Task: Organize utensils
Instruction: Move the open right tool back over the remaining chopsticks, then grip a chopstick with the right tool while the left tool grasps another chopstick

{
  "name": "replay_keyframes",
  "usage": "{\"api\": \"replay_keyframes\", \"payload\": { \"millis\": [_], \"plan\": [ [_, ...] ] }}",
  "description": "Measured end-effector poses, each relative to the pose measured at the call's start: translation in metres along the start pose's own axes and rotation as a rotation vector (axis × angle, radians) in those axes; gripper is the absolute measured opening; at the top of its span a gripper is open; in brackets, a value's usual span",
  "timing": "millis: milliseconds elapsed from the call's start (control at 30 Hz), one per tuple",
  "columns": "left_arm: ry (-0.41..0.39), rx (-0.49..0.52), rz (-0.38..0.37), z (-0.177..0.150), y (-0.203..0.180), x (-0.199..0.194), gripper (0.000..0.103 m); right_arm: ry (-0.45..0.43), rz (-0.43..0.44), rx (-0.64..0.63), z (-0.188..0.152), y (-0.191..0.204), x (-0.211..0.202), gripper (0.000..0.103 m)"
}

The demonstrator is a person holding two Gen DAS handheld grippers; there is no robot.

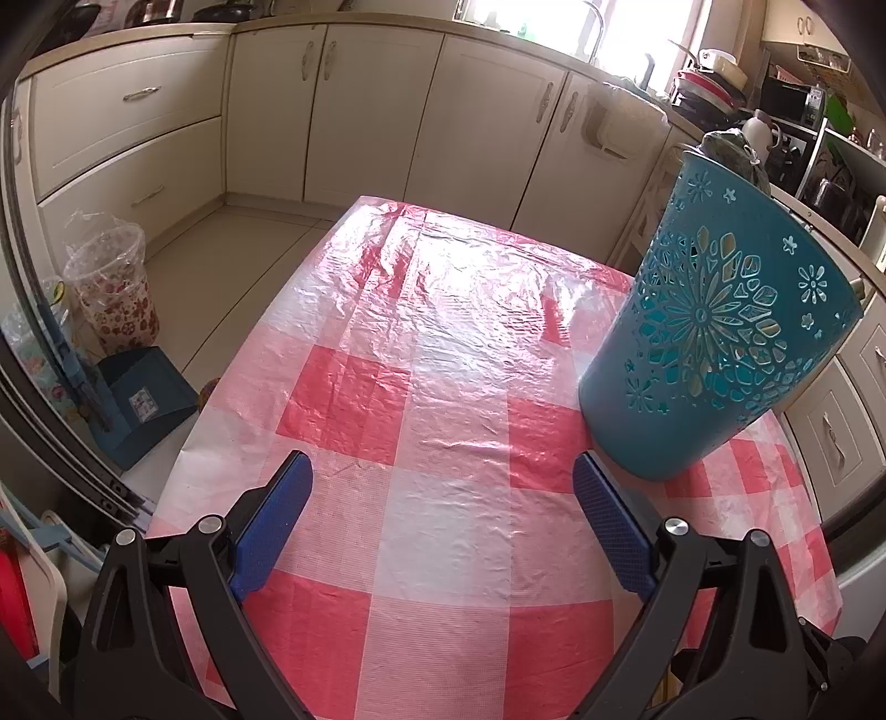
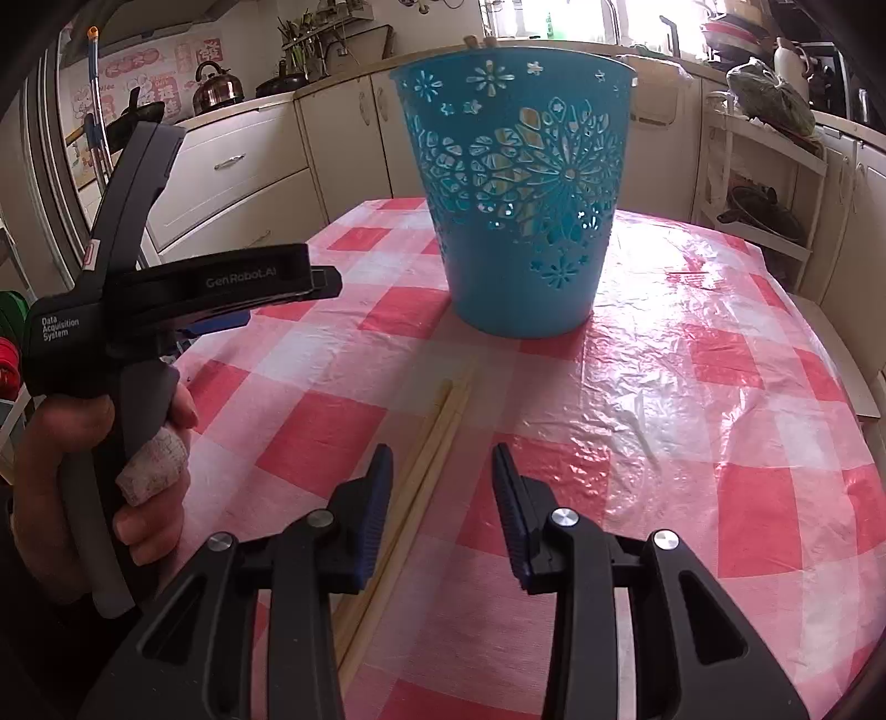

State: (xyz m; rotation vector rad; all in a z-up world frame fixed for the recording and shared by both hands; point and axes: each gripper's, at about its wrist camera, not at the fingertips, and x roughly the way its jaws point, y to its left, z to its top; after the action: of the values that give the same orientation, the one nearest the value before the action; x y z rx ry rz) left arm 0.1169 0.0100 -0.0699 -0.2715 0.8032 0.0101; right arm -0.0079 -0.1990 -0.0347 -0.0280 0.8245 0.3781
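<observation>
A few pale wooden chopsticks (image 2: 443, 421) lie together on the red-and-white checked tablecloth (image 2: 692, 443), pointing toward a blue perforated holder (image 2: 526, 232). The holder stands upright, and chopstick ends (image 2: 477, 40) stick out above its rim. My right gripper (image 2: 443, 451) is open just over the near part of the chopsticks, which run close to its left finger (image 2: 376, 498) without being pinched. My left gripper (image 1: 443, 462) is open wide with nothing between its fingers. The holder (image 1: 720, 343) stands just past its right finger.
A hand with a bandaged finger (image 2: 152, 471) holds the left gripper (image 2: 324, 282) at the table's left side. Kitchen cabinets (image 1: 360, 111) line the far wall. On the floor to the left are a bin lined with plastic (image 1: 113, 288) and a blue dustpan (image 1: 138, 399). A rack (image 2: 758, 205) stands to the right.
</observation>
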Motion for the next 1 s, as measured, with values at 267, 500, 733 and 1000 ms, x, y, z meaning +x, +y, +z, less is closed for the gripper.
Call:
{"api": "replay_keyframes", "payload": {
  "millis": [267, 500, 733, 1000],
  "plan": [
    [0.002, -0.001, 0.000, 0.000, 0.000, 0.000, 0.091, 0.049, -0.012, 0.005, -0.002, -0.002, 0.006, 0.021],
    [0.001, -0.004, -0.002, 0.001, 0.001, 0.000, 0.091, 0.066, 0.017, 0.101, -0.003, -0.022, 0.004, 0.021],
    [0.002, -0.006, -0.002, 0.001, 0.002, 0.000, 0.091, 0.064, 0.025, 0.159, -0.003, -0.036, 0.001, 0.021],
    [0.002, -0.005, -0.002, 0.001, 0.002, 0.000, 0.091, 0.065, -0.001, 0.161, -0.002, -0.042, 0.001, 0.021]
  ]
}}
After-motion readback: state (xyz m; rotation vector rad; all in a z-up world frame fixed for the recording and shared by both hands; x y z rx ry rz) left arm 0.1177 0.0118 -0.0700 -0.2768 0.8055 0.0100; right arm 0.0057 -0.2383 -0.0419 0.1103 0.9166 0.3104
